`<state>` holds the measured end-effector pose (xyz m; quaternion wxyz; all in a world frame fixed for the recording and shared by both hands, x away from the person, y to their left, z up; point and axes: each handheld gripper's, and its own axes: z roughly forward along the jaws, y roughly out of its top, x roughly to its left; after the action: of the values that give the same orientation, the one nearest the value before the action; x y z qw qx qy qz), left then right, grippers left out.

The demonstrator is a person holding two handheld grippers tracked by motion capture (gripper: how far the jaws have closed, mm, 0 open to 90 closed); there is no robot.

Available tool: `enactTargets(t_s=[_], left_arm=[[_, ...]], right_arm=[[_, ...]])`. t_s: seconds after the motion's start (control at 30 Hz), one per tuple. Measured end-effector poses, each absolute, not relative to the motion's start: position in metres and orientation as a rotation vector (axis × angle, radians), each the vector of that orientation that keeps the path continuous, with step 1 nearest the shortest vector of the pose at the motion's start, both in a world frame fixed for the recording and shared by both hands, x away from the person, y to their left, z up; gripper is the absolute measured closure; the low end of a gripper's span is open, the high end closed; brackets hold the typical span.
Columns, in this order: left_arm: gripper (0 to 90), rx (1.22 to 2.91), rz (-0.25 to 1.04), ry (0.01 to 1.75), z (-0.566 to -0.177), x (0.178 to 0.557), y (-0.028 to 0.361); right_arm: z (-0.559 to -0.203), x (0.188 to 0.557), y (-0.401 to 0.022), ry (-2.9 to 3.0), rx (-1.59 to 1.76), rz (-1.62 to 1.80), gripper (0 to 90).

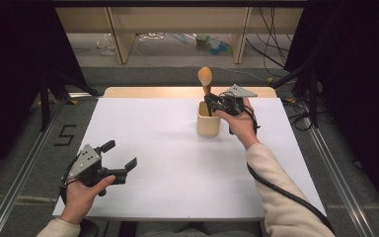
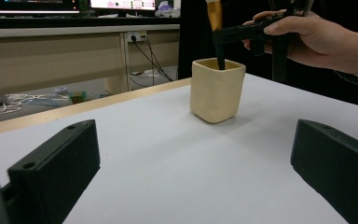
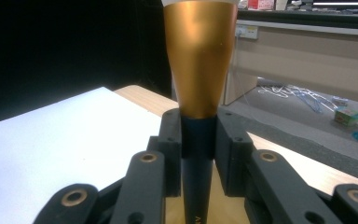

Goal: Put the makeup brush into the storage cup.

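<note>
Two tongs: right (image 1: pixel 209 100) clamps the brush (image 1: pixel 206 84) over the cup (image 1: pixel 208 125); left (image 1: pixel 122 154) gapes apart.

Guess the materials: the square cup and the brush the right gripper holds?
Cup: looks like glazed ceramic, though plastic is possible; cream, thick rounded rim, soft sheen. Brush: handle seems black plastic or lacquered wood, smooth and dark; the collar above it is likely metal, copper-gold with a brushed shine. The right gripper clamps the handle.
</note>
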<state>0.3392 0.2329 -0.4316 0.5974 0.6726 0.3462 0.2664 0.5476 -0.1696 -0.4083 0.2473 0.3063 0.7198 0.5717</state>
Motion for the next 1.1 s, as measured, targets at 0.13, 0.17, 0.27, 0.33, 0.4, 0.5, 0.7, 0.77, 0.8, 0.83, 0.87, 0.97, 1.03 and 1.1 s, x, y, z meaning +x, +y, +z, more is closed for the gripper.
enactTargets(t_s=[0.13,0.17,0.27,0.33,0.4,0.5,0.7,0.77,0.8,0.83,0.87,0.97,1.03,1.1], left_arm=[[0.6,1.561,0.618,0.804,-0.4316,0.3392,0.2329],[0.6,1.561,0.619,0.804,-0.4316,0.3392,0.2329],[0.6,1.561,0.619,0.803,-0.4315,0.3391,0.2328],[0.5,1.561,0.618,0.803,-0.4316,0.3392,0.2329],[0.6,1.561,0.618,0.803,-0.4316,0.3391,0.2328],[0.5,1.561,0.618,0.804,-0.4316,0.3391,0.2329],[0.6,1.561,0.619,0.803,-0.4314,0.339,0.2328],[0.6,1.561,0.619,0.804,-0.4315,0.3391,0.233],[0.6,1.561,0.62,0.804,-0.4316,0.3392,0.233],[0.6,1.561,0.619,0.803,-0.4316,0.3392,0.2329],[0.6,1.561,0.618,0.803,-0.4316,0.3392,0.2329],[0.6,1.561,0.619,0.804,-0.4316,0.3392,0.233],[0.6,1.561,0.619,0.804,-0.4315,0.3392,0.233],[0.6,1.561,0.618,0.804,-0.4315,0.3392,0.2329]], right_arm=[[-0.4086,0.5478,-0.1697,1.964,0.836,1.56,74.8],[-0.4085,0.5474,-0.1699,1.967,0.84,1.555,74.8],[-0.4089,0.5475,-0.1695,1.964,0.839,1.556,74.8],[-0.4093,0.5469,-0.1687,1.967,0.849,1.557,74.8],[-0.4096,0.547,-0.1687,1.968,0.849,1.555,74.8],[-0.4101,0.5474,-0.1695,1.971,0.844,1.547,74.8],[-0.411,0.5472,-0.1697,1.973,0.846,1.548,74.8],[-0.4113,0.5472,-0.1696,1.976,0.844,1.542,74.7],[-0.4114,0.5471,-0.1696,1.977,0.847,1.54,74.8],[-0.4116,0.5472,-0.1696,1.977,0.846,1.54,74.7],[-0.4118,0.5473,-0.1695,1.978,0.845,1.54,74.8],[-0.413,0.5476,-0.1687,1.967,0.846,1.547,74.8],[-0.4137,0.5476,-0.1687,1.97,0.847,1.541,74.7],[-0.4142,0.5476,-0.1688,1.979,0.848,1.538,74.7]])
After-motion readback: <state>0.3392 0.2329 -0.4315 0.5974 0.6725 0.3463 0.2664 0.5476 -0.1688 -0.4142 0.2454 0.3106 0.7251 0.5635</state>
